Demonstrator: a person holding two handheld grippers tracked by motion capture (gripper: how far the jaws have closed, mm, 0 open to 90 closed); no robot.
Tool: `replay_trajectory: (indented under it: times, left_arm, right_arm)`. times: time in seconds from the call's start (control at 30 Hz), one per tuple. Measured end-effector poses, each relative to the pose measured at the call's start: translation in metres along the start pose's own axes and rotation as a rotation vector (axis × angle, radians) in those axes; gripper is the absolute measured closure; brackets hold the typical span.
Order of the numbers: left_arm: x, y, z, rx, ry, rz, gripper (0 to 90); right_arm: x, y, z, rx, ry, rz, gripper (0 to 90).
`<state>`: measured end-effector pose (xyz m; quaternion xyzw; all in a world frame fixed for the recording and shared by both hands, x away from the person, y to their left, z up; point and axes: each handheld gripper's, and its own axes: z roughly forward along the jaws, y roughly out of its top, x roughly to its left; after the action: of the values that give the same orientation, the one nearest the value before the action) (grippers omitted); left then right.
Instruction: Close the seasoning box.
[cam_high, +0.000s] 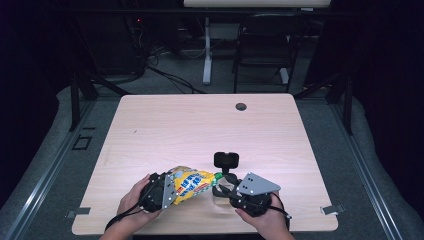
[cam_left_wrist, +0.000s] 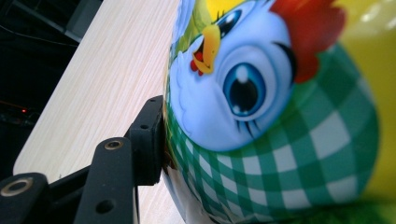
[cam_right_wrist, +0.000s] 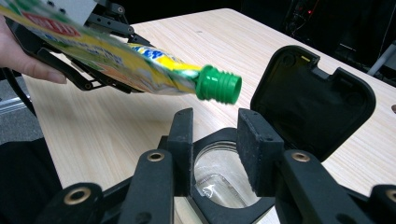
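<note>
Here, near the front edge of the pale wood-grain table (cam_high: 165, 125), the left gripper (cam_left_wrist: 161, 140) is clamped on a soft yellow squeeze pouch (cam_high: 191, 183) printed with a cartoon chicken face and a green-and-white check. The pouch is held off the table top, its long axis running roughly along the front edge, from the left gripper toward the right gripper (cam_right_wrist: 215, 140). Its green threaded spout (cam_right_wrist: 218, 85), uncapped, points toward the right gripper and tilts slightly downward.

In the left gripper view one black pad (cam_left_wrist: 148, 140) presses against the bulging checked side of the pouch; the other pad is hidden behind it. In the right gripper view the spout hangs just above a clear square container with a black rim (cam_right_wrist: 219, 179), whose hinged black lid (cam_right_wrist: 313, 100) stands open behind it. The right gripper's jaws sit one on each side of the near rim; whether they press on it cannot be told.
</note>
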<state>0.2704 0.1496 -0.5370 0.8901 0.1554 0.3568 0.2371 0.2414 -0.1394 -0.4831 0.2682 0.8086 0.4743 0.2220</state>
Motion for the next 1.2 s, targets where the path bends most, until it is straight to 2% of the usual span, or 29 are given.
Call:
replay_trajectory:
  times: [0.53, 0.7, 1.07, 1.2]
  left_arm:
    - [-0.0034, 0.0022, -0.0011, 0.013, 0.036, 0.039, 47.5]
    - [-0.0031, 0.004, -0.002, 0.016, 0.059, 0.062, 47.5]
    - [-0.0009, 0.007, -0.0051, 0.02, 0.073, 0.09, 47.5]
    - [-0.0028, 0.0077, -0.0042, 0.032, 0.081, 0.119, 47.5]
  right_arm:
    - [0.001, 0.0005, -0.0028, -0.015, -0.002, -0.008, 66.7]
    - [0.0005, 0.0012, -0.0055, -0.025, -0.004, -0.005, 66.4]
    - [0.0012, 0.0024, -0.0092, -0.021, -0.018, -0.02, 64.9]
    - [0.0009, 0.0025, -0.0099, -0.023, -0.016, -0.023, 64.9]
